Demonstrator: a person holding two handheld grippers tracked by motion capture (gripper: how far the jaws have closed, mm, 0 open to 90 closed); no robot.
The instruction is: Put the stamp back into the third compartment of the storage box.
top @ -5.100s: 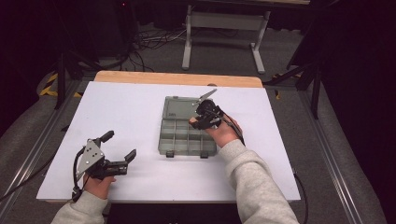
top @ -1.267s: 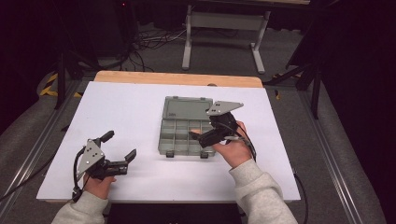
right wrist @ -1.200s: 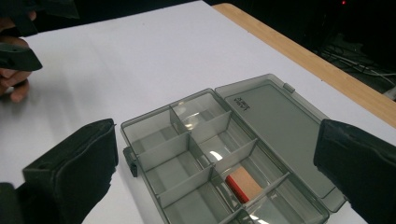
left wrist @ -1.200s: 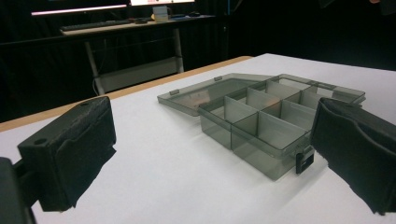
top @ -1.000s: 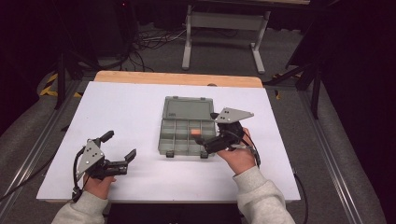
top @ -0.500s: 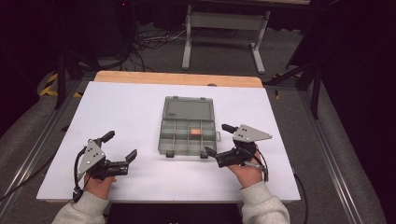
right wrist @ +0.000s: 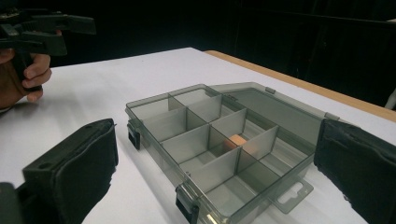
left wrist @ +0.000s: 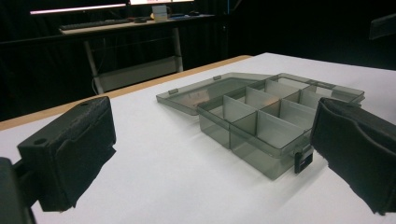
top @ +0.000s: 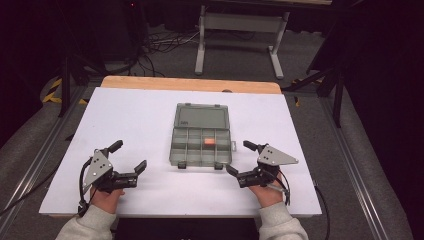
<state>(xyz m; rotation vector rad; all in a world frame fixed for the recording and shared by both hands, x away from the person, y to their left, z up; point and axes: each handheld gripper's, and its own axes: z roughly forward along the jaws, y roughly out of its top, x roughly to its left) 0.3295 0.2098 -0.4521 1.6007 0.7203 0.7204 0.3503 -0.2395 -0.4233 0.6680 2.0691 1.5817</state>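
Observation:
A grey see-through compartment box lies open in the middle of the white table, its lid flat on the far side. A small orange piece sits in a compartment of the far row, right of centre; the right gripper view catches it as an orange glow. My left gripper rests open at the front left, apart from the box. At the front right my right gripper stands open and empty, just off the box's near right corner.
The white tabletop has bare room left and right of the box, with a wooden strip along its far edge. Dark floor, cables and a metal stand lie beyond. Grey rails run down both sides.
My right gripper has drawn back from over the box toward the front right of the table, empty. The orange piece now lies in a compartment. The left gripper has not moved.

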